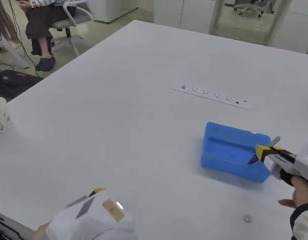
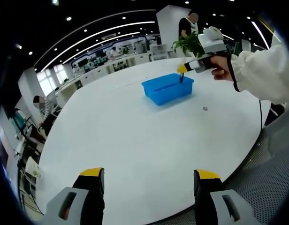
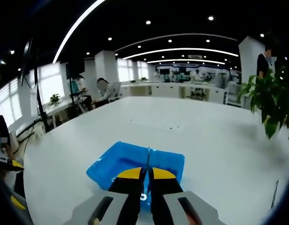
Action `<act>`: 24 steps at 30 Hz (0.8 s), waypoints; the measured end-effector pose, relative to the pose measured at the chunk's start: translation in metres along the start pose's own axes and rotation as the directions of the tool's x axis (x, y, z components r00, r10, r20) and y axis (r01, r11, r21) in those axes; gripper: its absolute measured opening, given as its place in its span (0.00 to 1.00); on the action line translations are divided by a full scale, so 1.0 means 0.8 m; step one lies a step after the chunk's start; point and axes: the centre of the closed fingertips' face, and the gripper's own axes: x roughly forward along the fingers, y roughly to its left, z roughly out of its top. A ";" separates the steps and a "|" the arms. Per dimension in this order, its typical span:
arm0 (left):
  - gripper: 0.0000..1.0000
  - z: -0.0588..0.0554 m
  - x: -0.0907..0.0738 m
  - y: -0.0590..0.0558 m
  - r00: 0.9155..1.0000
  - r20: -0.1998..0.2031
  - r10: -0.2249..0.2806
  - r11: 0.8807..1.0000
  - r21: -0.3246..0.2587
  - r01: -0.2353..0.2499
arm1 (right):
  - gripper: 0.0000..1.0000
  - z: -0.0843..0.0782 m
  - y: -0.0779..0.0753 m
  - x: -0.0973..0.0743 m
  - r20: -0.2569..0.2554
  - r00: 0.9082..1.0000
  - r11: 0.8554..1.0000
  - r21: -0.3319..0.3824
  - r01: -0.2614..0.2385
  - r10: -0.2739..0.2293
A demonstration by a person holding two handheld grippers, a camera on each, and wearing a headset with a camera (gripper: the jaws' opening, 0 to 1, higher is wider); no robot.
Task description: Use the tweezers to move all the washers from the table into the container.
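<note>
A blue, open-topped rectangular container [image 1: 229, 150] sits at the lower right of the head view. One small silver washer [image 1: 247, 218] lies flat on the white counter [image 1: 119, 125] below it, apart. Thin metal tweezers [image 3: 148, 158], clamped in the right gripper [image 3: 147, 174], point over the container.

Glossy plastic container [image 1: 226, 169], matt white table [image 1: 119, 125]

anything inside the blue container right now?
The tweezers, held in the right tongs, point down into the blue container. The floor that shows looks bare blue; the part under the tongs is covered, so washers there cannot be ruled out. One washer lies on the table.
</note>
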 end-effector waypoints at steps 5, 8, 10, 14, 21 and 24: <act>0.79 0.005 -0.003 -0.002 1.000 0.014 -0.003 1.000 0.002 0.003 | 0.02 0.018 0.010 -0.020 0.034 0.999 1.000 0.009 -0.014 0.013; 0.79 0.008 -0.006 -0.002 1.000 0.028 -0.002 1.000 0.001 0.002 | 0.02 0.022 0.024 -0.032 0.028 0.999 0.997 -0.073 -0.035 0.037; 0.79 0.009 -0.007 -0.002 0.999 0.032 -0.004 1.000 -0.003 0.005 | 0.02 0.023 0.031 -0.040 0.031 0.999 0.995 -0.093 -0.042 0.045; 0.80 0.013 -0.009 -0.002 0.999 0.050 -0.003 1.000 -0.002 0.003 | 0.02 0.018 0.037 -0.052 0.025 0.998 0.993 -0.104 -0.051 0.054; 0.83 0.020 -0.015 0.008 0.996 0.084 0.037 0.999 -0.016 -0.036 | 0.02 0.003 0.032 -0.069 0.016 0.999 0.997 -0.061 -0.046 0.047; 0.83 0.024 -0.018 0.012 0.994 0.104 0.044 0.998 -0.045 -0.039 | 0.02 -0.004 0.032 -0.074 0.012 0.999 0.998 -0.050 -0.044 0.045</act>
